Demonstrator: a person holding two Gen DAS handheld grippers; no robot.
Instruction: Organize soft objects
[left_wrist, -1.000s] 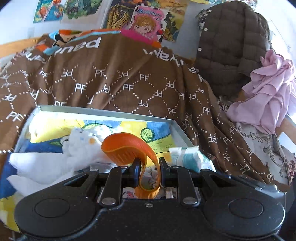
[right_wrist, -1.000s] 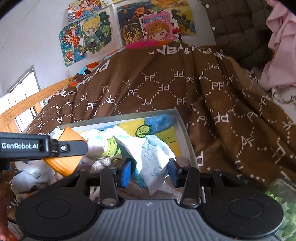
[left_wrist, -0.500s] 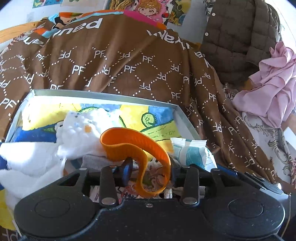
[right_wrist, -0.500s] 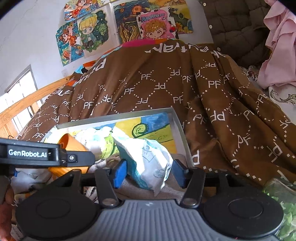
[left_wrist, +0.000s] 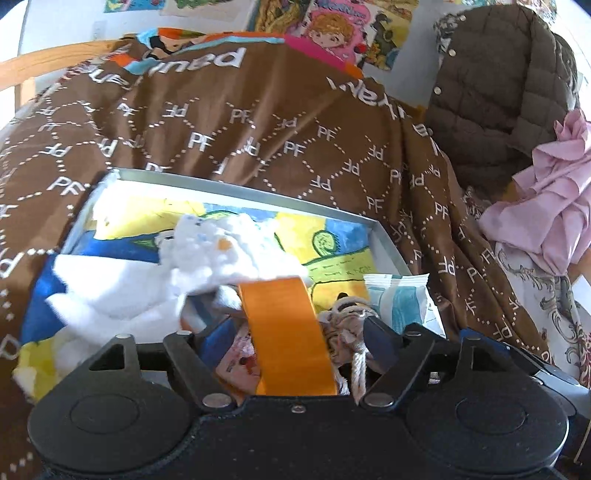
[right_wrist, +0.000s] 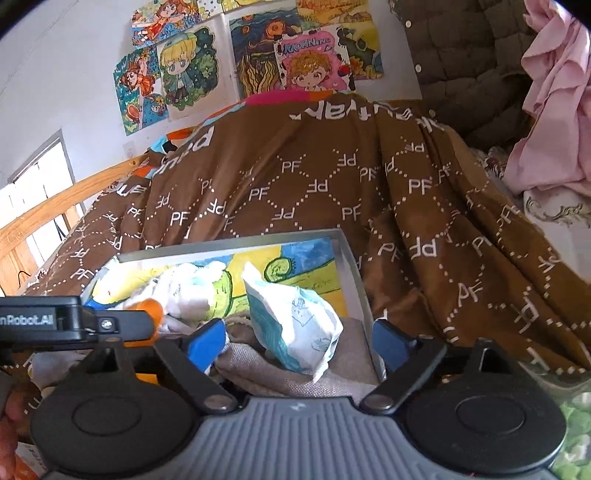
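A shallow grey box (left_wrist: 236, 192) with a drawn, coloured bottom lies on the brown blanket and holds soft things. My left gripper (left_wrist: 295, 343) is open; an orange band (left_wrist: 284, 332) lies loose between its jaws, over a rope bundle (left_wrist: 351, 321) and beside a white plush (left_wrist: 225, 251). My right gripper (right_wrist: 295, 341) is open, with a white-and-teal tissue pack (right_wrist: 295, 325) lying free between its jaws on grey cloth (right_wrist: 295, 376) at the box's right end (right_wrist: 351, 258). The pack also shows in the left wrist view (left_wrist: 399, 299).
A brown "PF" blanket (left_wrist: 258, 129) covers the bed. A quilted brown jacket (left_wrist: 498, 92) and a pink garment (left_wrist: 554, 206) lie at the right. Posters (right_wrist: 258, 62) hang on the wall, with a wooden bed rail (right_wrist: 55, 206) at left. The left gripper's body (right_wrist: 55, 321) crosses the right wrist view.
Both grippers have opened wide. The orange band, pinched a second ago, now lies loose and flatter. The tissue pack is released and rests in the box.
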